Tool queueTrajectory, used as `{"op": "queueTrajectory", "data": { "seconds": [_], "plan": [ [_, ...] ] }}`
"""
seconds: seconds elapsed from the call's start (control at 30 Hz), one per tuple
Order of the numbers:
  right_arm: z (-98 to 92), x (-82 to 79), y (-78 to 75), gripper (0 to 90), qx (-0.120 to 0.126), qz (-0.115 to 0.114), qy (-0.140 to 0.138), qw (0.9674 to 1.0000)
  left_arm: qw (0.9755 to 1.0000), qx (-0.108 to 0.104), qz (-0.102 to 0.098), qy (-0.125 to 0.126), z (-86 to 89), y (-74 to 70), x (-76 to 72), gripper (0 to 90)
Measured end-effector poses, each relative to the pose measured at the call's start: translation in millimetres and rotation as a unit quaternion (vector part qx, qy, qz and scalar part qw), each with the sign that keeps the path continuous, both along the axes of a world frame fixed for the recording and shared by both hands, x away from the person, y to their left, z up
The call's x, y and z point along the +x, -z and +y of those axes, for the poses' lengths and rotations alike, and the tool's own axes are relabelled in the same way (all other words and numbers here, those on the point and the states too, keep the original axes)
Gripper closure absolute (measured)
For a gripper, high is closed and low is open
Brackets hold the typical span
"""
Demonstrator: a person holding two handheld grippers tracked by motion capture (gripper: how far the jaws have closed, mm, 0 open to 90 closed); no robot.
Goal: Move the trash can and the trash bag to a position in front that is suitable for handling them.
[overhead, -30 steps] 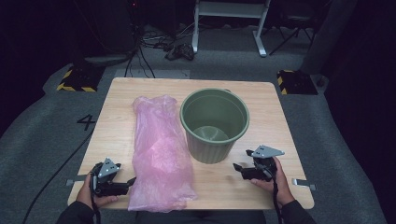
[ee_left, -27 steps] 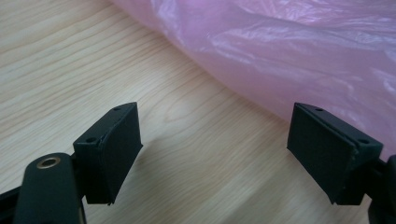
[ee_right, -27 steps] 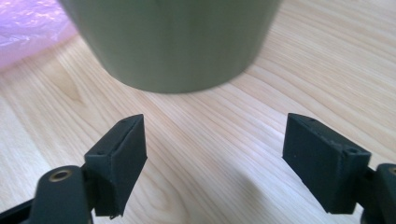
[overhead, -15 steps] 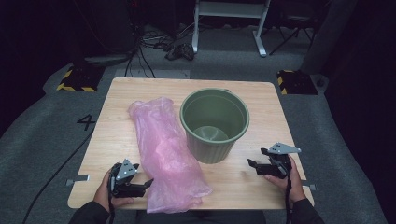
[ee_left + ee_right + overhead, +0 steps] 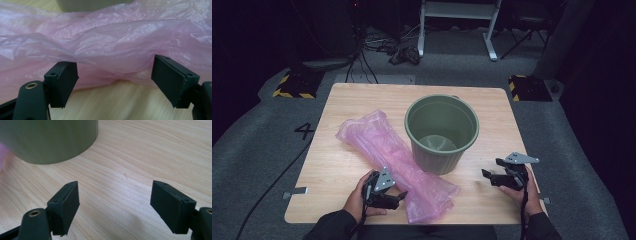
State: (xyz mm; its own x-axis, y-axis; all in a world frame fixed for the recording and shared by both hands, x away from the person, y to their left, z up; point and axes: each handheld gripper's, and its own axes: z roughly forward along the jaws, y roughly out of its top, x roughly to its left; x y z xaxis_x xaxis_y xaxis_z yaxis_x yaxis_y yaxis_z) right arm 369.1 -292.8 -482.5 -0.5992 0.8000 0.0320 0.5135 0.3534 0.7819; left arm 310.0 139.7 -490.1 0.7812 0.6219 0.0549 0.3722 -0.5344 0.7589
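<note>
Two wide-open claws: left claw (image 5: 113,82) should pinch the pink plastic bag (image 5: 397,160) beside the green bucket (image 5: 442,132); right claw (image 5: 497,175) waits, holding nothing.

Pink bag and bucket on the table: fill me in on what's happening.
A person works two tools at a table. The left hand-held gripper, jaws open, sits at the near end of the pink bag, which lies beside the green bucket. The right hand-held gripper rests open on bare wood, holding nothing.
</note>
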Motion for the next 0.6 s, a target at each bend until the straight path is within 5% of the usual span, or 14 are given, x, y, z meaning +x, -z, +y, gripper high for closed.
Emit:
{"op": "queueTrajectory", "data": {
  "seconds": [0.17,0.3,0.47,0.6],
  "plan": [
    [1.7,0.9,2.5,22.6,-0.001,0.001,-0.008,1.0,0.9999,0.001,0.005,0.015,-17.8,3.2,6.2,21.4],
    [3.7,0.4,3.2,22.4,-0.003,0.001,-0.014,0.9999,0.9997,0.008,-0.012,0.021,-17.7,-5.6,3.3,20.7],
    [4.6,-0.7,4.6,21.8,-0.006,0.004,-0.019,0.9998,0.9994,-0.014,-0.032,0.004,12.2,-21.6,-8.2,17.7],
    [1.9,0.8,5.1,20.0,0.004,0.008,-0.023,0.9997,0.9987,-0.034,-0.028,-0.024,39.1,-24.2,-8.3,16.3]
  ]
}}
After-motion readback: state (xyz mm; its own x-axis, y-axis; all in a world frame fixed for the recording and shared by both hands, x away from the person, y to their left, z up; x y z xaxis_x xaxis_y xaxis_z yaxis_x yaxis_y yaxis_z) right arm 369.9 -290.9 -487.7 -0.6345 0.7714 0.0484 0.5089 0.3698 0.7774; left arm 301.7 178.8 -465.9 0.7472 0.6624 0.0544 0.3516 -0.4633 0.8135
